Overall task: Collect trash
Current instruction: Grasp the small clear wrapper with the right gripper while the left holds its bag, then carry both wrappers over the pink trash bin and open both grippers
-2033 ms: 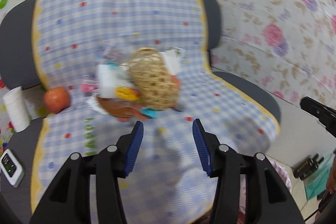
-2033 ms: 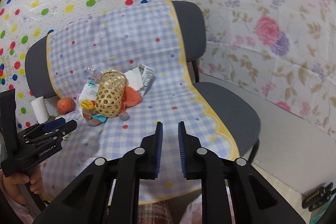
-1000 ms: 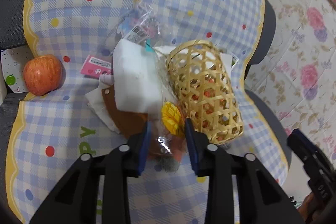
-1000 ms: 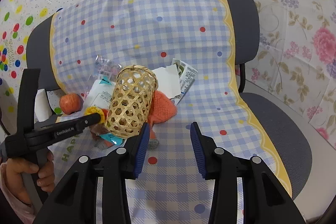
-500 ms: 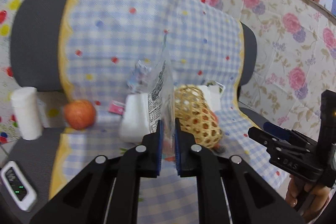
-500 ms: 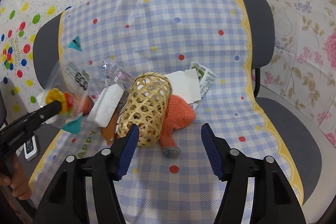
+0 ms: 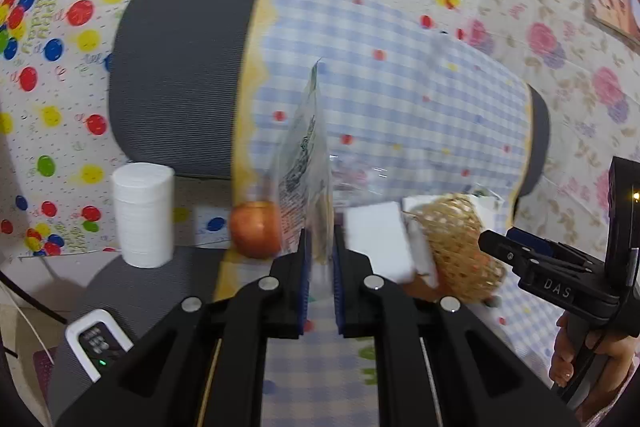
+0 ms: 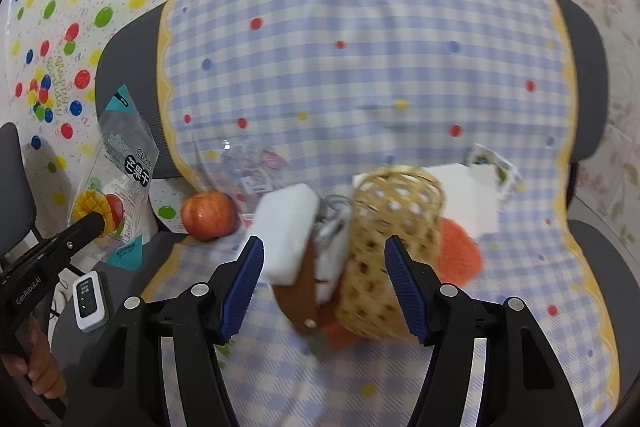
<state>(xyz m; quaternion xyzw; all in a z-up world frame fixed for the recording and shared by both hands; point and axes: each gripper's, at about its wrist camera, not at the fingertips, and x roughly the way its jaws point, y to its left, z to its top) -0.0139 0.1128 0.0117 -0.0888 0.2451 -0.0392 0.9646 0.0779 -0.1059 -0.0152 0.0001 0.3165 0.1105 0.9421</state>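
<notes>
Wrapper point(image 7: 308, 163) is now lifted off the pile, left gripper point(image 7: 318, 259) clamped on its lower edge, carried left of the chair. Light, floppy, slick film: hold the edge firmly. Right gripper point(image 8: 324, 275) has just opened wide, empty, over basket point(image 8: 390, 247).

The snack packet point(image 8: 120, 179) reads "芒果干", the left gripper point(image 8: 94, 221) "GenRoboLAI", the right gripper point(image 7: 496, 241) "DAS".

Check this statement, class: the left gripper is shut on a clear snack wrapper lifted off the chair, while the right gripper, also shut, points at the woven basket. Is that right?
Not quite. The right gripper is open, not shut: the right wrist view shows its jaws standing wide apart before the woven basket, having just opened further with nothing held between them. The rest holds: the left gripper is shut on the clear snack wrapper.
</notes>
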